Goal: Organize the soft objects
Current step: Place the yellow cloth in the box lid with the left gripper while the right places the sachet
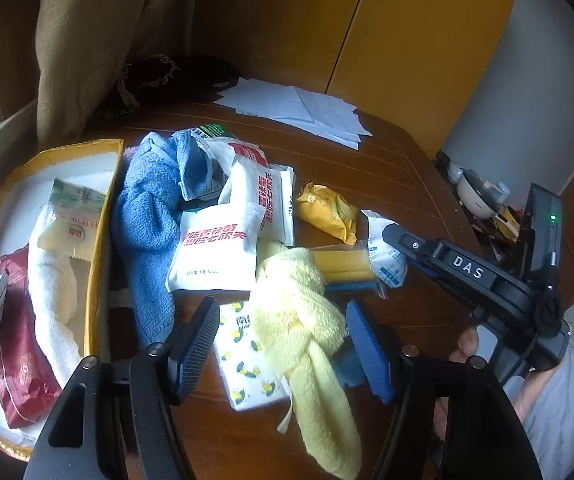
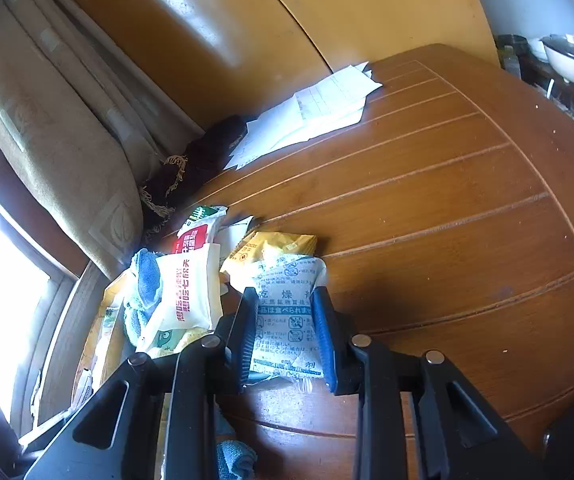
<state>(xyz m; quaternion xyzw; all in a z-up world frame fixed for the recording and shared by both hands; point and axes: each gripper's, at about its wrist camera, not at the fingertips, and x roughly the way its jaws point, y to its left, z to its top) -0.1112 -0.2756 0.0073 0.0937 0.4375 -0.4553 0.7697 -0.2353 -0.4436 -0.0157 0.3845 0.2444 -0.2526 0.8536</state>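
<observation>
My left gripper (image 1: 283, 312) is open, its fingers on either side of a pale yellow towel (image 1: 299, 320) that lies over a lemon-print tissue pack (image 1: 243, 364) on the wooden table (image 1: 367, 184). A blue towel (image 1: 147, 216) and white snack packets (image 1: 215, 248) lie beyond it. A yellow-rimmed box (image 1: 103, 216) at the left holds a white towel (image 1: 53, 292) and a red packet (image 1: 19, 360). My right gripper (image 2: 285, 304) is shut on a white desiccant packet (image 2: 287, 312) with blue print. It also shows in the left wrist view (image 1: 387, 256).
A yellow snack packet (image 1: 327, 212) and a yellow-and-blue sponge (image 1: 347, 268) lie to the right of the pile. Loose papers (image 1: 299, 108) sit at the table's far side. A curtain (image 1: 87, 40) hangs at the left. A cluttered side shelf (image 1: 483, 200) stands to the right.
</observation>
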